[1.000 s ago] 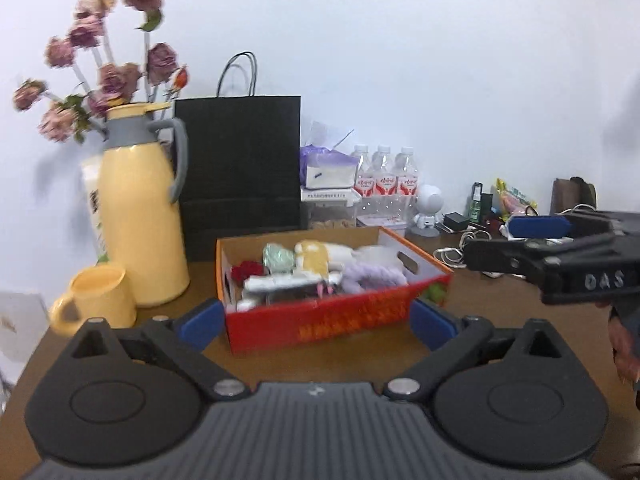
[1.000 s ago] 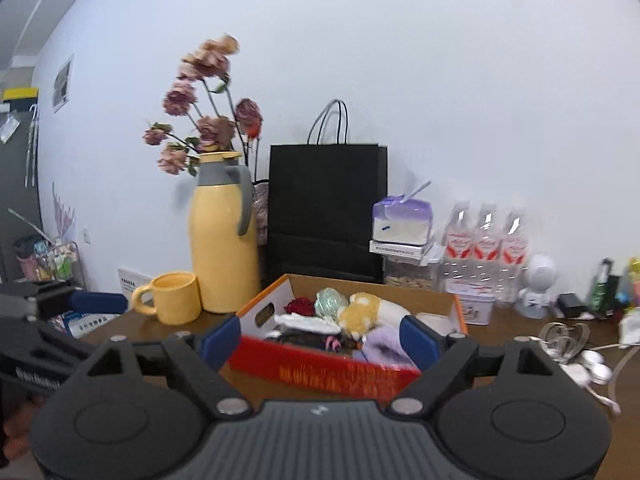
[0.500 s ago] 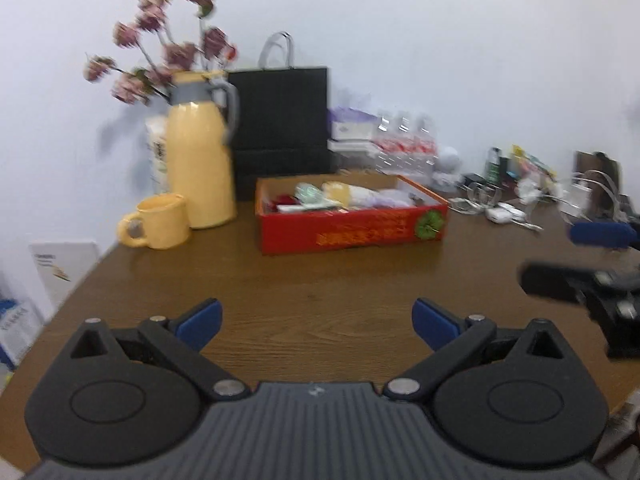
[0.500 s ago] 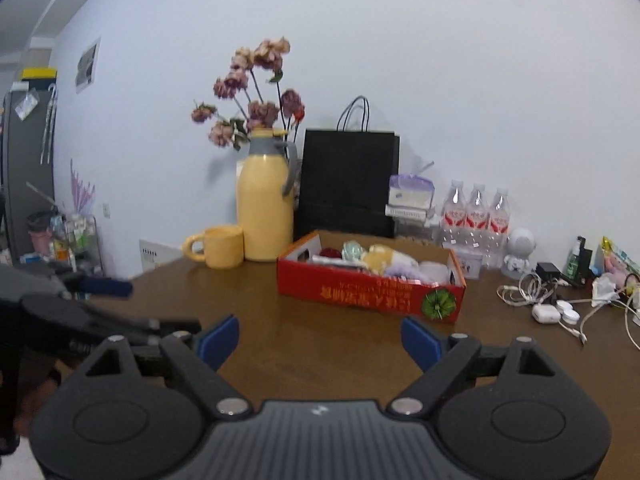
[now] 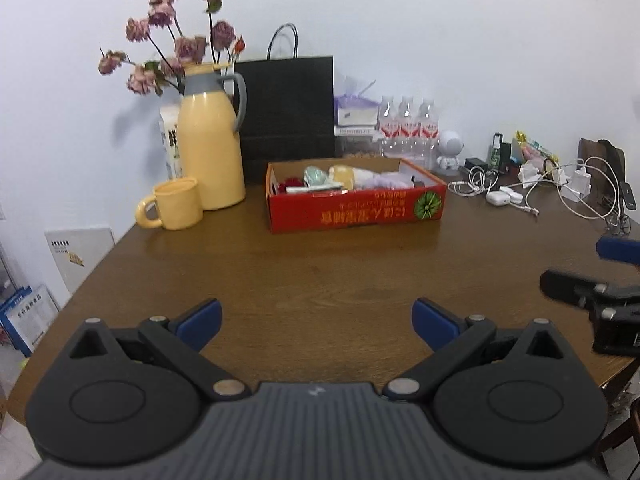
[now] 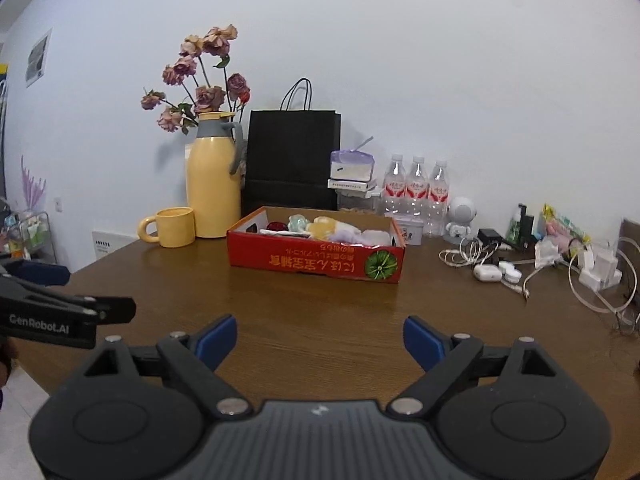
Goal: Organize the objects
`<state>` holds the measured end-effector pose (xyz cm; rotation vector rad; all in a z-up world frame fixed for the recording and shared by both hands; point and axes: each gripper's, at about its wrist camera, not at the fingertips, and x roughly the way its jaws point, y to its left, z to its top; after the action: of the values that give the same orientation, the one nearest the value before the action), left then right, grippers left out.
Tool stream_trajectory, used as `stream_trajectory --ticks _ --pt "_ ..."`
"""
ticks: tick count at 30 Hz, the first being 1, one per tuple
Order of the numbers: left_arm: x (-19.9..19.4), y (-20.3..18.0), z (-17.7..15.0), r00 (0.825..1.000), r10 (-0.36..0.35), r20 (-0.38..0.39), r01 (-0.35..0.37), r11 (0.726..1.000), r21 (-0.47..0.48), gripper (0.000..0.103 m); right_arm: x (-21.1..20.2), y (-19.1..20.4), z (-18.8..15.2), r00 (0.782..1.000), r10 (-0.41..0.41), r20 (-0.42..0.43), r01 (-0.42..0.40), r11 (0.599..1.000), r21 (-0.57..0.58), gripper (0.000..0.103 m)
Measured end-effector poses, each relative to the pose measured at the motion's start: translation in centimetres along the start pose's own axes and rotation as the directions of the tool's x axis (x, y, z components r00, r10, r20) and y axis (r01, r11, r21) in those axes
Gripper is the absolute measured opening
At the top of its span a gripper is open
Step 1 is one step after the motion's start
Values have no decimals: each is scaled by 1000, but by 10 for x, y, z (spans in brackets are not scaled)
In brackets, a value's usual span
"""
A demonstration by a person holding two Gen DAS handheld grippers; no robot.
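Red cardboard box (image 5: 356, 204), shallow, open-topped, printed with yellow lettering and a green round emblem: stands on the brown wooden bench (image 5: 320, 280), toward the far side, well apart from both tools. Contents: small soft items (image 6: 320, 228), red, pale green, yellow, lilac and white, heaped level with the rim; individual kinds too small to tell.

Left tool (image 5: 316, 320): blue-padded fingers spread wide, nothing between them, over the bare near bench.

Right tool (image 6: 320, 338): jaws have just been opening, now spread wide, empty, likewise over bare bench.

Neighbours, outward:
- Yellow ceramic mug (image 5: 172, 208), left of the box, near it.
- Yellow jug with grey collar and handle (image 5: 210, 148), holding dried pink roses (image 5: 176, 40), touching or just behind the mug.
- Black paper carrier bag (image 5: 288, 112), upright behind the box.
- Three clear water bottles with red labels (image 6: 416, 188), behind the box's right end.
- White cables and chargers (image 6: 560, 268), loose tangle at right.

Risks, judged:
- Heaped contents: a grab at one item likely drags a neighbour over the low rim.
- Light box: a one-sided push may slide or turn it.
- Top-heavy jug and mug: a wide leftward reach could knock them.
- Cables: may snag a spread finger on a rightward sweep.
- Tools side by side: may collide over the box.
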<state>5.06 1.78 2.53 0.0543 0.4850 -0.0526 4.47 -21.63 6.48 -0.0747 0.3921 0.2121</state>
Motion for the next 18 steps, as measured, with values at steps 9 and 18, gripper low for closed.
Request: stream_trajectory --ticks 9,18 --pt "-18 2 -3 1000 14 28 -12 999 -48 103 -15 5 -11 1000 -10 23 9 999 45 103" --pt "-13 -1 -9 1000 1 3 -1 999 -40 103 -13 7 -14 999 -27 25 26 999 41 103"
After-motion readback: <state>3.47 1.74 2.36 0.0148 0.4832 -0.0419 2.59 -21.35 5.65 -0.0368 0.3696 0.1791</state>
